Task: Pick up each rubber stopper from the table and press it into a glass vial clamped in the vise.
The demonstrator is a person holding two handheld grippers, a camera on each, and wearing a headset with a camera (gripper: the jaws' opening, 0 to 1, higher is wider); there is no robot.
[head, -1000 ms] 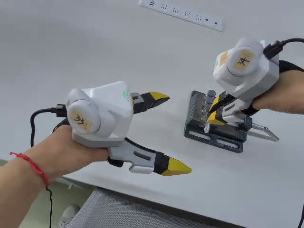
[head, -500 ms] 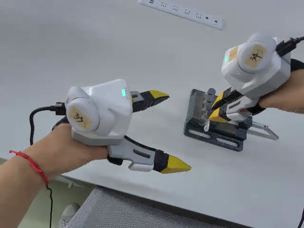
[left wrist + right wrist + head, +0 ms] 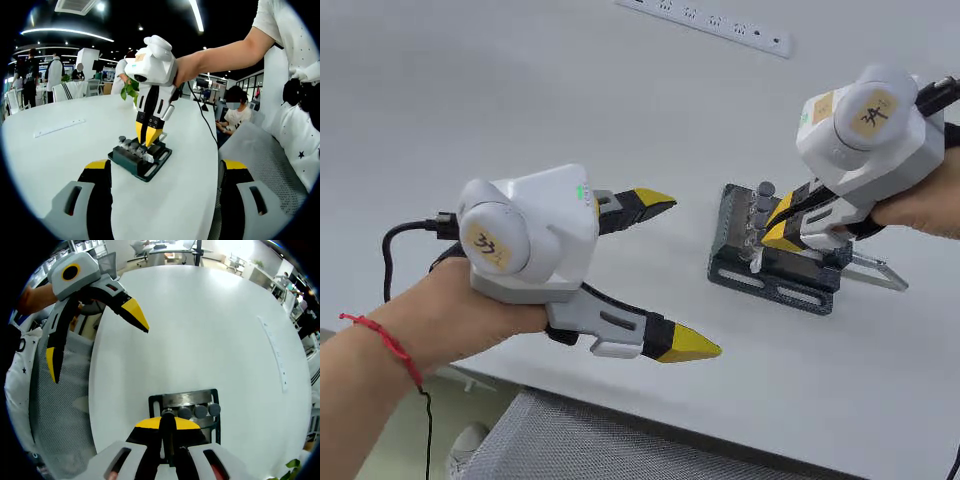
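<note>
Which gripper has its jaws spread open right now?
The left gripper, held off to the side of the vise: its jaws stand wide apart, while the right gripper has them closed together at the vials.

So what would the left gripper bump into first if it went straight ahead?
Probably the vise with its vials, straight ahead between the open jaws of the left gripper. The right gripper hangs just above it. Depth is unclear.
</note>
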